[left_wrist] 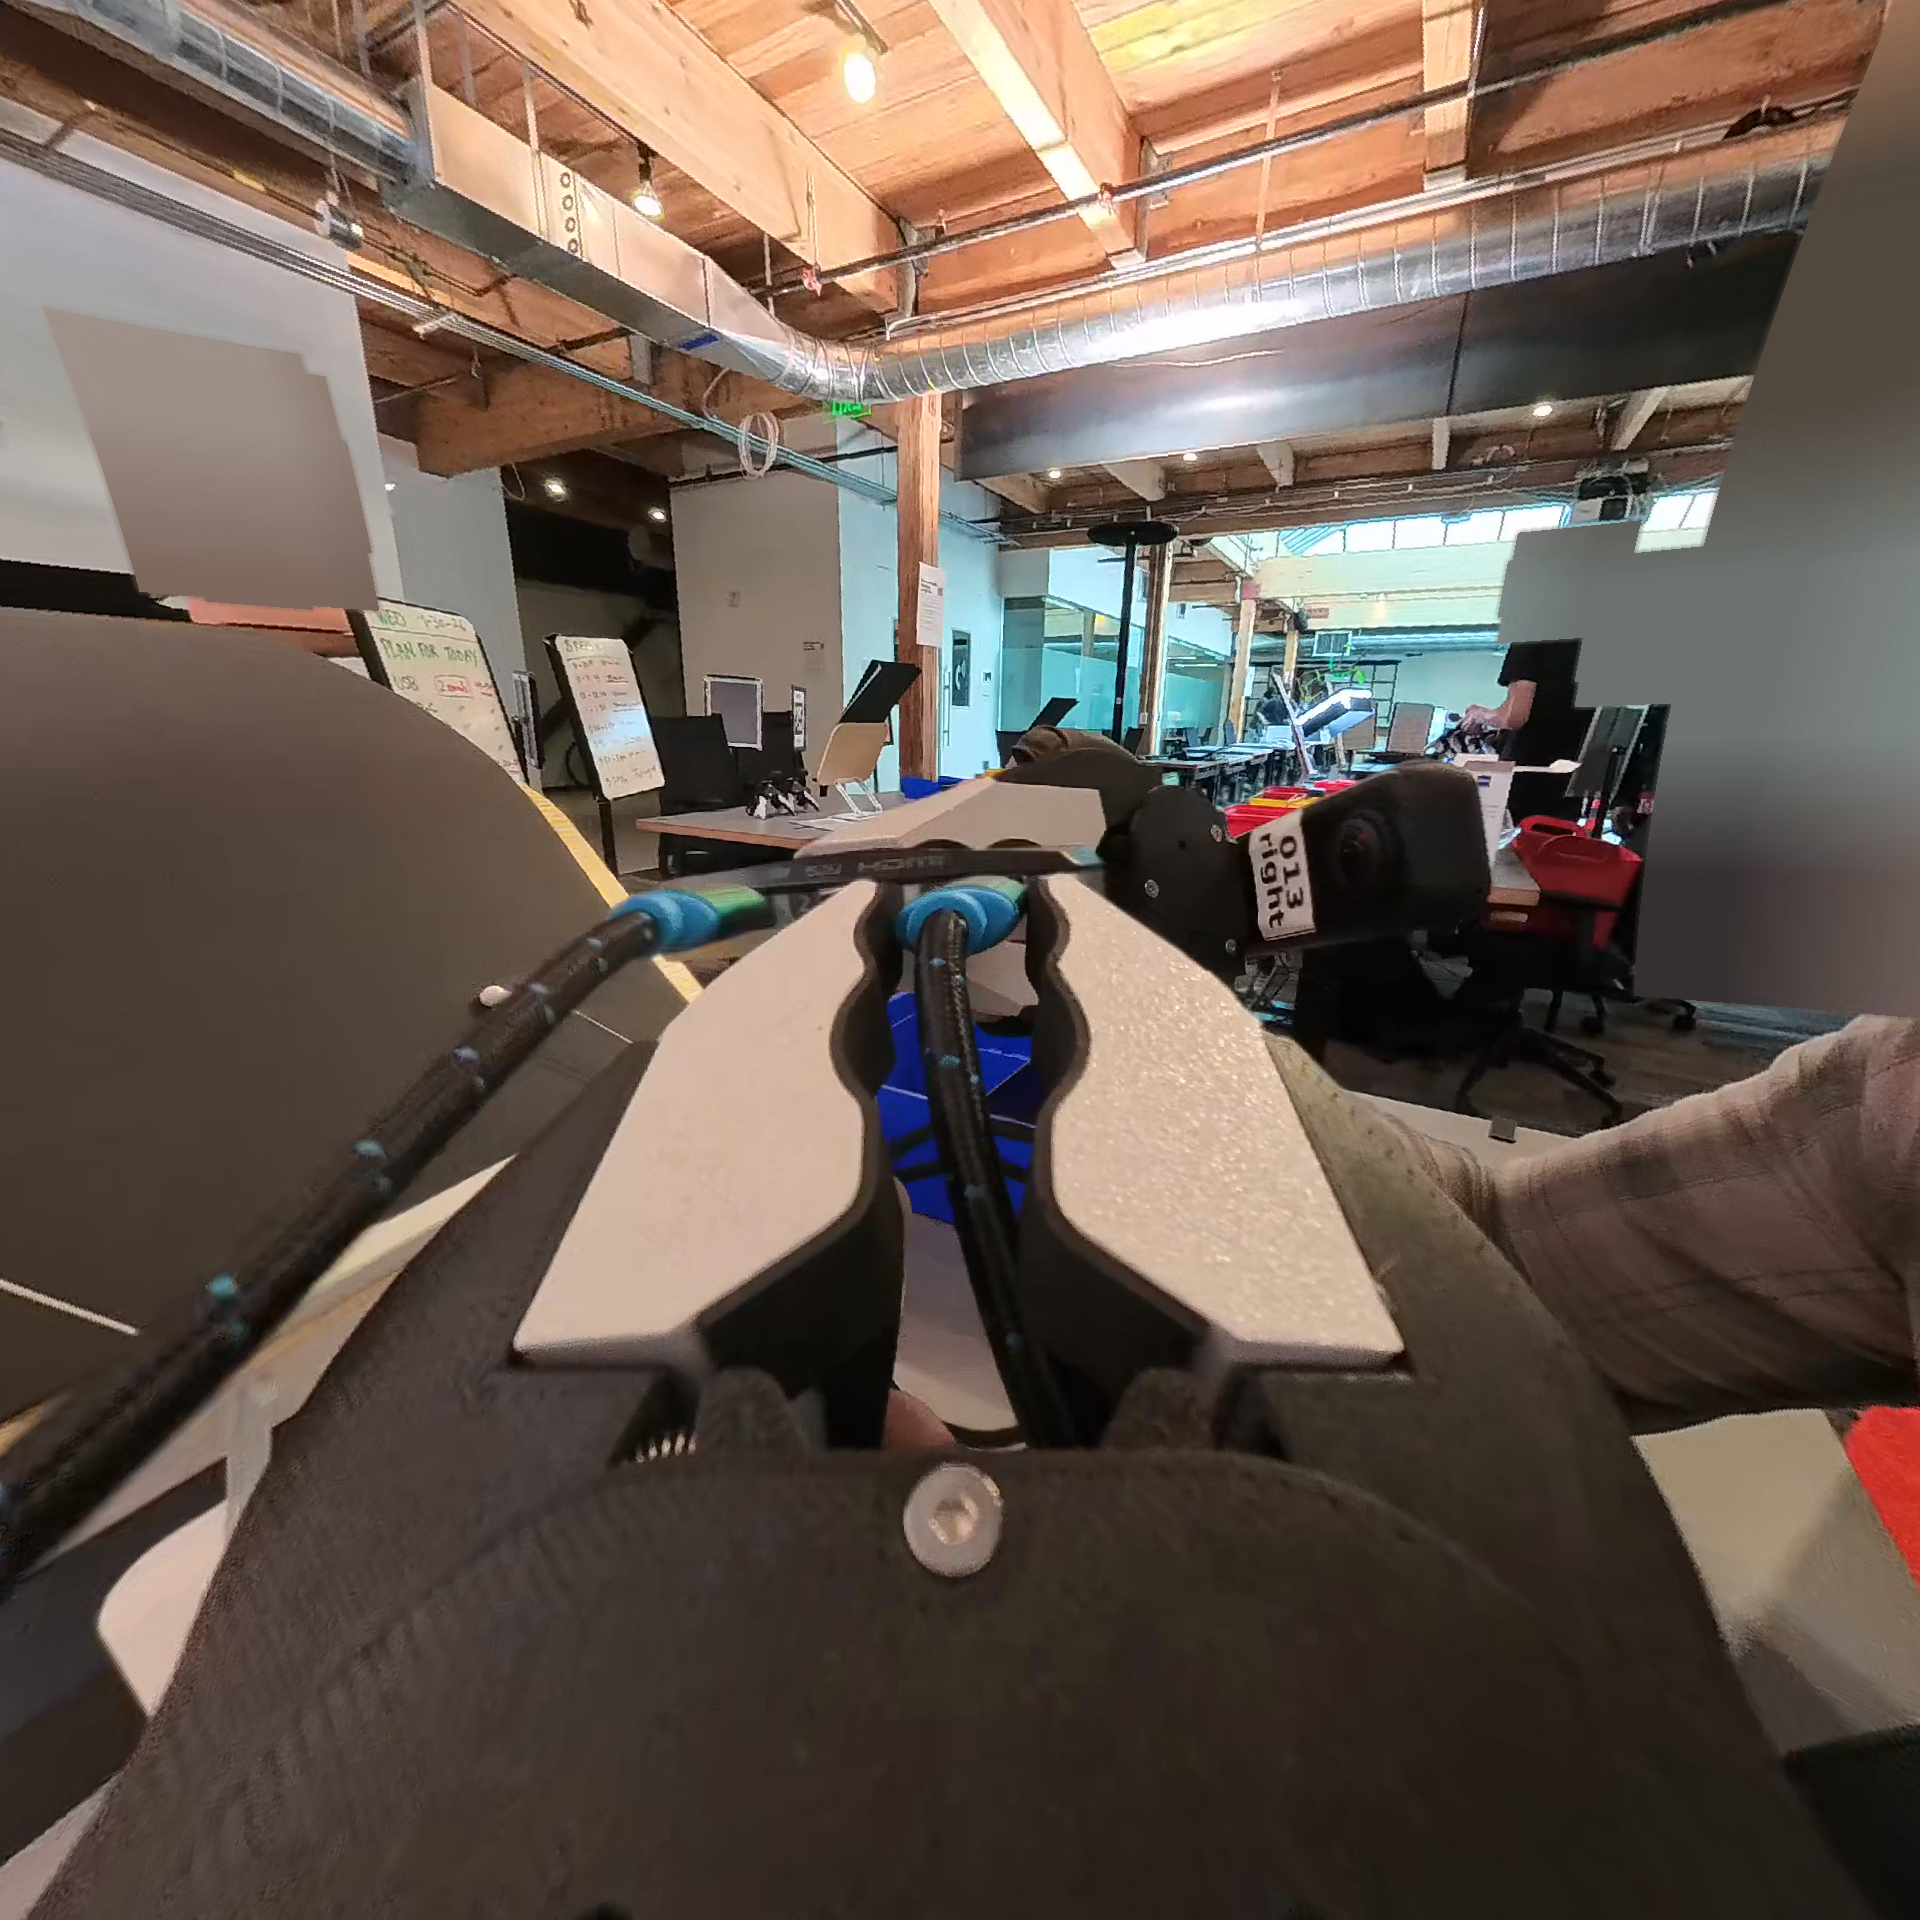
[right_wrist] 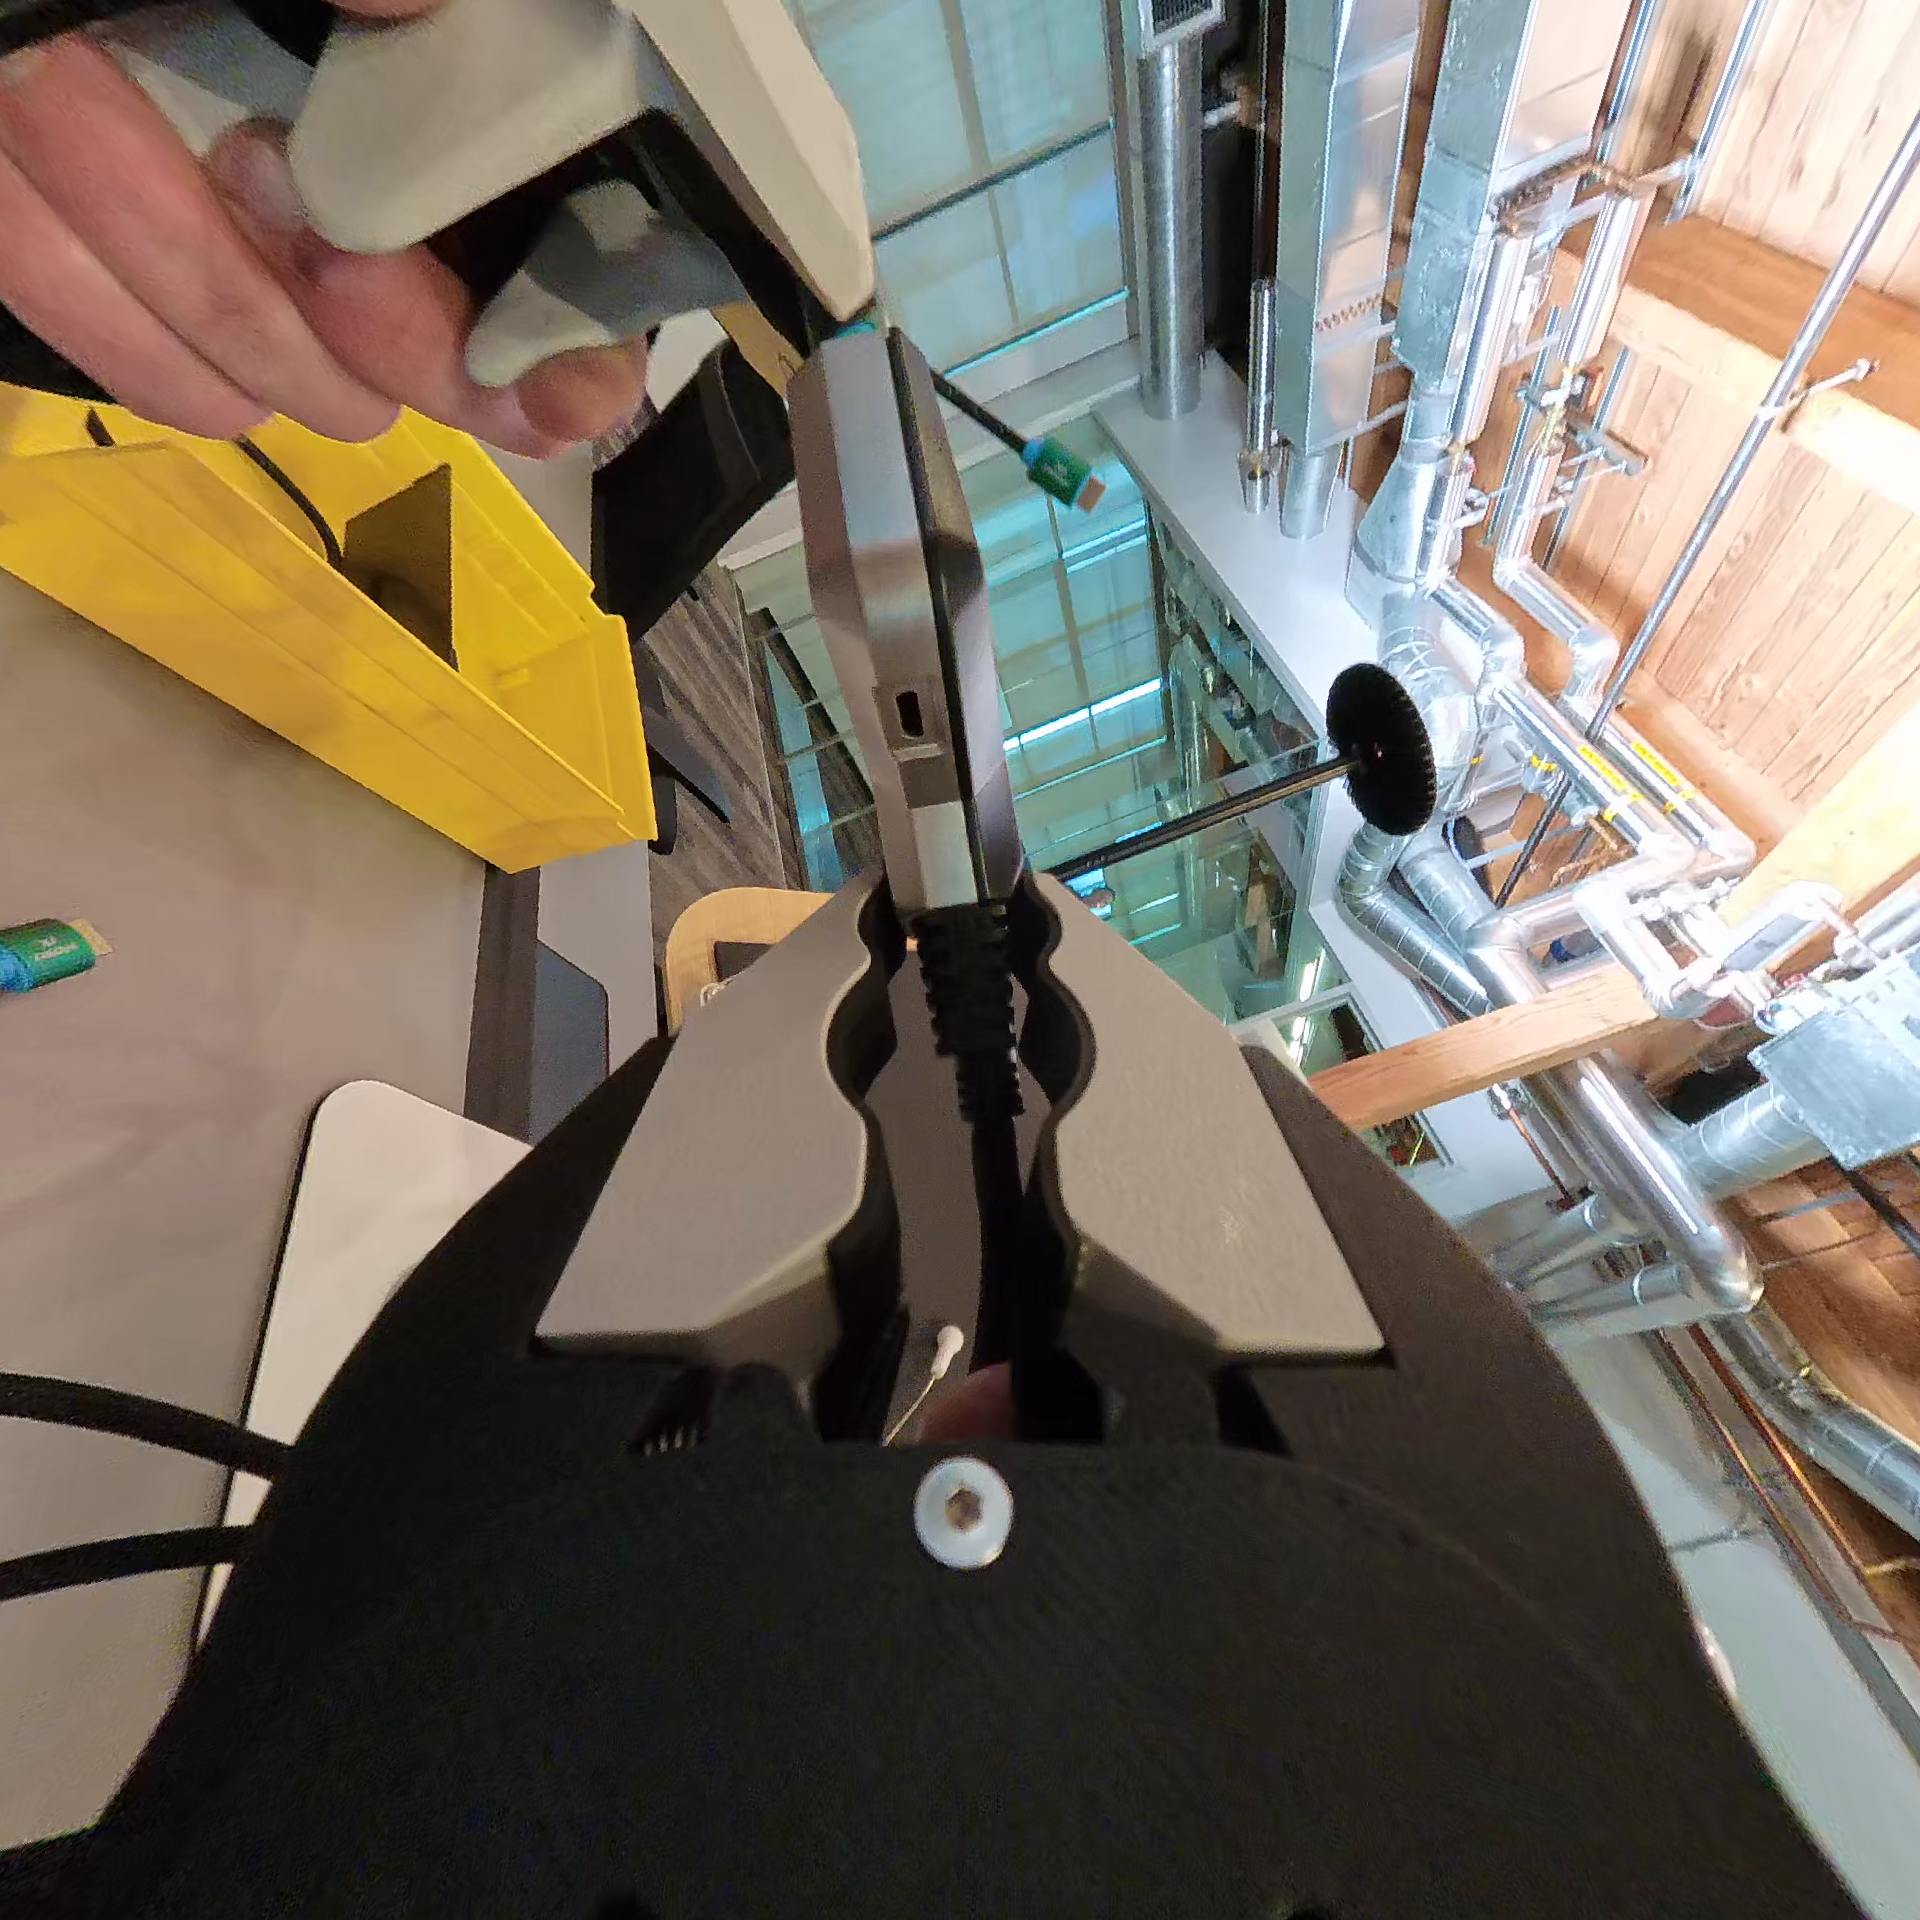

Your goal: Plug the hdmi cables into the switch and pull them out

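The switch (right_wrist: 894, 623) is a thin grey-and-black slab held up in the air; it shows edge-on in the left wrist view (left_wrist: 925, 862). My right gripper (right_wrist: 956, 899) is shut on its near end, with its black ribbed cable (right_wrist: 971, 1018) running back between the fingers. My left gripper (left_wrist: 954, 906) is shut on a blue-and-green HDMI plug (left_wrist: 961, 914) at the switch's other end; how deep it sits is hidden. A second plug (left_wrist: 691, 916) hangs beside the switch, its gold tip bare (right_wrist: 1060, 473). The left gripper (right_wrist: 727, 208) shows at the top of the right wrist view.
A yellow bin (right_wrist: 364, 623) stands on the grey table (right_wrist: 260, 935), with a third green plug (right_wrist: 47, 951) and a white pad (right_wrist: 384, 1195). A blue bin (left_wrist: 956, 1122) lies below the left gripper. A person's sleeve (left_wrist: 1714, 1226) is at the right. Office desks stand beyond.
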Available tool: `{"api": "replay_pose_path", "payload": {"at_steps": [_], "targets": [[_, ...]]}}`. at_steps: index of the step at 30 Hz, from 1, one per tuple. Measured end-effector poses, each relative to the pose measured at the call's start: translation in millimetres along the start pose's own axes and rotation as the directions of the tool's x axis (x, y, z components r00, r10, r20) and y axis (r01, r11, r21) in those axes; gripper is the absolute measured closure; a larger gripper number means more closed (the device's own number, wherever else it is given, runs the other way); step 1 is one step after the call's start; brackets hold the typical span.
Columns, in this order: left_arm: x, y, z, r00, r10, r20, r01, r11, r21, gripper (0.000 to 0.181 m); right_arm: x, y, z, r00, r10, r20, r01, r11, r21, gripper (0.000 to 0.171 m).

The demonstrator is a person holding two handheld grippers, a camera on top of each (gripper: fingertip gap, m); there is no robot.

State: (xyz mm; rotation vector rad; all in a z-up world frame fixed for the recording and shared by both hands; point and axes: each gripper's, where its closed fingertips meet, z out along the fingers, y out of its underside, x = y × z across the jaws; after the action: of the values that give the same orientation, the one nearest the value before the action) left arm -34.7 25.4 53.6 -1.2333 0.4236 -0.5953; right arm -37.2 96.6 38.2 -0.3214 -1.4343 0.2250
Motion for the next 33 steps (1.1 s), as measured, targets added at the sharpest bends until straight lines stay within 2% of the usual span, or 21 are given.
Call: {"api": "replay_pose_path", "payload": {"at_steps": [10,18,27,33], "targets": [[0.2,0.4,0.2,0.998,0.055,0.030,-0.055,0.998,0.006,0.158,-2.5,3.0,1.2,1.000,-0.001,0.016,0.001,1.000,-0.019,0.154],[0.4,-1.1,-0.6,1.000,0.002,0.009,-0.002,0.999,0.035,0.158,-3.3,0.3,2.5,1.000,0.001,0.014,-0.001,1.000,-0.012,0.154],[1.6,2.1,0.8,1.000,0.025,0.015,-0.026,1.000,0.017,0.158,-4.7,3.4,3.9,1.000,-0.016,0.021,0.017,0.999,-0.047,0.154],[0.1,4.5,0.8,0.993,0.110,0.051,-0.110,0.994,-0.014,0.158,-6.2,4.5,5.0,0.999,-0.027,0.036,0.030,0.996,-0.083,0.154]]}}
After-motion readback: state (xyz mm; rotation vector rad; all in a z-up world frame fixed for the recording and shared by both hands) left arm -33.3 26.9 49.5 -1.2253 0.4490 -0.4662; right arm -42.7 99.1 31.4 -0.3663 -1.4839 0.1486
